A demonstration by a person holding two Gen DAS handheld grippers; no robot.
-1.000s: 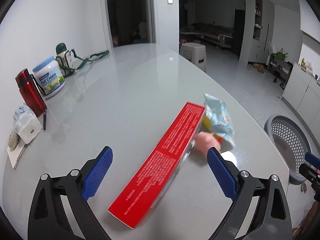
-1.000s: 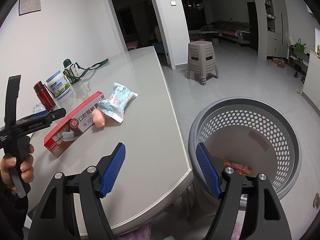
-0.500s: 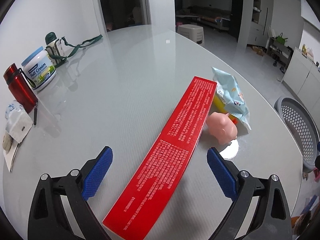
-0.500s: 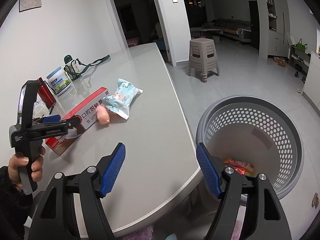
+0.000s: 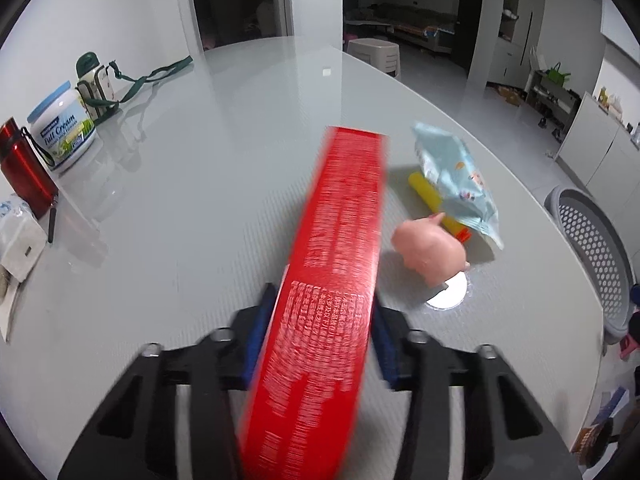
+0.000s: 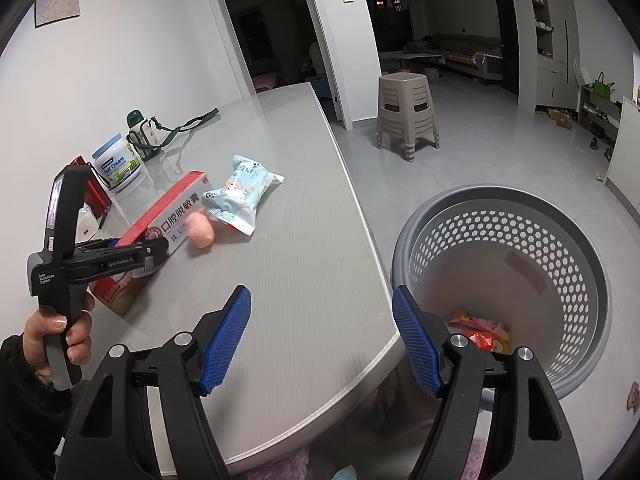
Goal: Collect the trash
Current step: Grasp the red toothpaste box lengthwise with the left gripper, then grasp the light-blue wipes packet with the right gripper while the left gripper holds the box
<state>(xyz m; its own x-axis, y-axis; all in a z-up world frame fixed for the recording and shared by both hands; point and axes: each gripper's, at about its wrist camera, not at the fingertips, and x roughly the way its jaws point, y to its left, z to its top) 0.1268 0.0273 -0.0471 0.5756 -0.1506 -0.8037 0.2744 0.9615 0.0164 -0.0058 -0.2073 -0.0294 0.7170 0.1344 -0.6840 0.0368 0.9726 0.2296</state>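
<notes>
1. Left wrist view: the left gripper (image 5: 320, 344) is pinched on the near end of the red box (image 5: 340, 248); both blue pads press its long sides.
2. Box long axis runs straight away from the gripper, along the finger line. The box image is blurred. From the right wrist view the near end looks raised off the table (image 6: 280, 264); contact at the far end cannot be confirmed.
3. Right gripper (image 6: 322, 340) is spread wide and holds nothing, hanging over the table edge just beside the basket (image 6: 592, 280).
4. Basket lies to the right of the box, off the table edge; wrappers (image 6: 480, 330) already lie in its bottom.
5. Judgement: carry is rightward, across the box's long axis, so the far end may sweep the pink pig toy (image 5: 432, 248) and blue packet (image 5: 456, 176) just beside it.
6. Judgement: lift clear first.
</notes>
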